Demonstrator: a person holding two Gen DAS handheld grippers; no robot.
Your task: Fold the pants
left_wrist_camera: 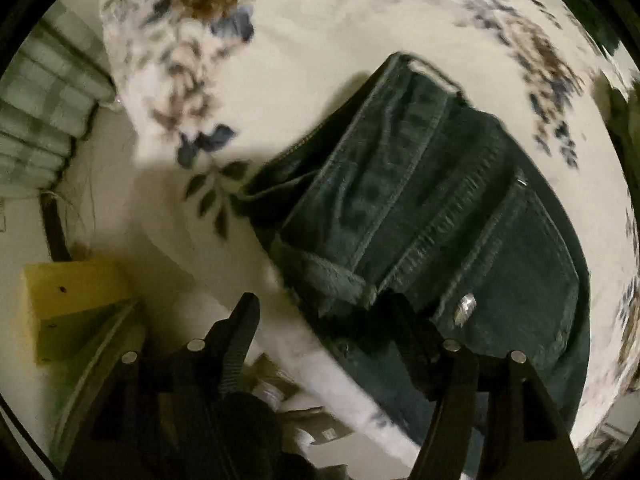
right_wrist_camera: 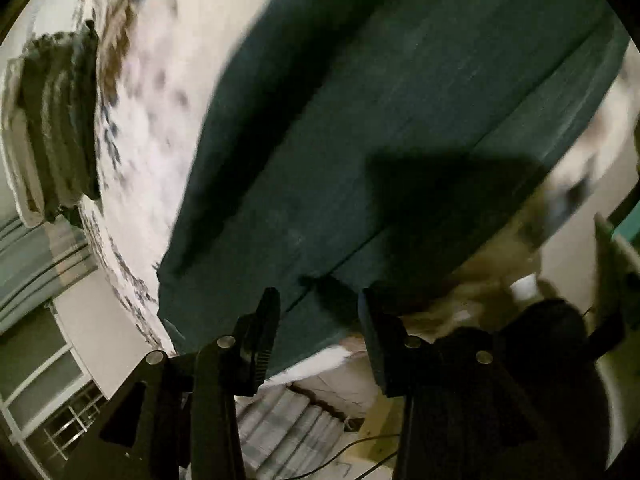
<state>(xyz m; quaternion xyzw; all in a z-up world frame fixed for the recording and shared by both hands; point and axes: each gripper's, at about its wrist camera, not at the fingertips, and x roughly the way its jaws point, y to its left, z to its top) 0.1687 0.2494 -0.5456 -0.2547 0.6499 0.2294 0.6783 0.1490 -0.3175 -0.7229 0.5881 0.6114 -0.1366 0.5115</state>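
Dark green jeans [left_wrist_camera: 440, 200] lie on a white floral bedsheet [left_wrist_camera: 304, 40], waistband, pocket seams and a metal rivet facing up. My left gripper [left_wrist_camera: 324, 308] points down at the bed's edge and is open; its right finger [left_wrist_camera: 404, 320] overlaps the jeans' frayed edge, and its left finger is over the sheet. In the right wrist view a flat stretch of the jeans [right_wrist_camera: 380, 120] with a long seam fills the picture. My right gripper [right_wrist_camera: 318, 304] stands open just over the cloth's near edge, with nothing pinched between the pads.
A stack of folded clothes [right_wrist_camera: 56, 120] sits on the bedsheet [right_wrist_camera: 160, 100] at the left. Beside the bed are a yellow box [left_wrist_camera: 76, 292], a plaid cloth [left_wrist_camera: 40, 120] and cardboard bits on the floor [left_wrist_camera: 280, 392]. A curtain [right_wrist_camera: 40, 256] and window [right_wrist_camera: 44, 396] show lower left.
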